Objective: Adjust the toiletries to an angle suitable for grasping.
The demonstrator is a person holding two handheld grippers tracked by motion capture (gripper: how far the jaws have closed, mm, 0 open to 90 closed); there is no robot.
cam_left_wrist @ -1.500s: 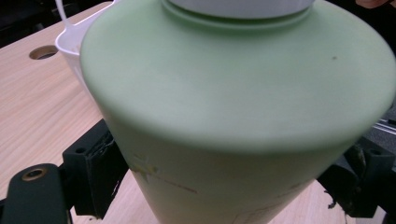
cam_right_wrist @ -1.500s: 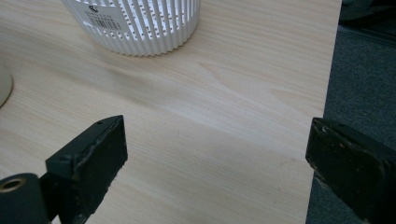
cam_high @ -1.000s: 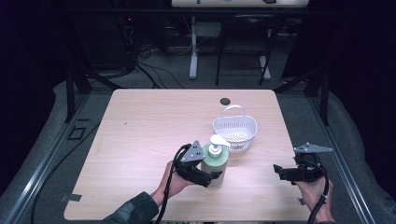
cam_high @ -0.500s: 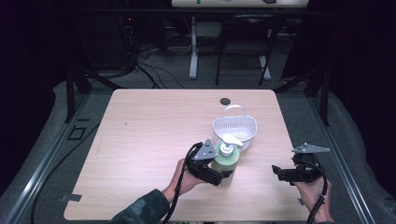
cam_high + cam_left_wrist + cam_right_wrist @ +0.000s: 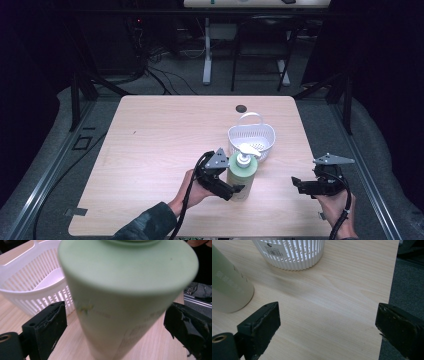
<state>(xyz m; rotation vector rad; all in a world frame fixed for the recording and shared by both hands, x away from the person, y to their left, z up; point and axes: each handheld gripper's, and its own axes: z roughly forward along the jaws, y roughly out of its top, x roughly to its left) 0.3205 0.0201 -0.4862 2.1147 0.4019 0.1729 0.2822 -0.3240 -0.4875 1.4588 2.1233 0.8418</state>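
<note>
Wooden table [image 5: 150, 150] carries the white slatted basket [image 5: 251, 138] with the green pump bottle [image 5: 242, 175] upright just beside it, standing between your left gripper's [image 5: 235, 190] spread, non-touching jaws; your right gripper [image 5: 295, 182] hovers wide open at the table's right edge.

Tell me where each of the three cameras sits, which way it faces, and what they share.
High view: above the person's side, looking forward and down on the table; both forearms, left gripper, right gripper.
Left gripper view: between open jaws, facing the green bottle.
Right gripper view: between open jaws, over bare tabletop.
Shared: bottle and white basket show in all three.
</note>
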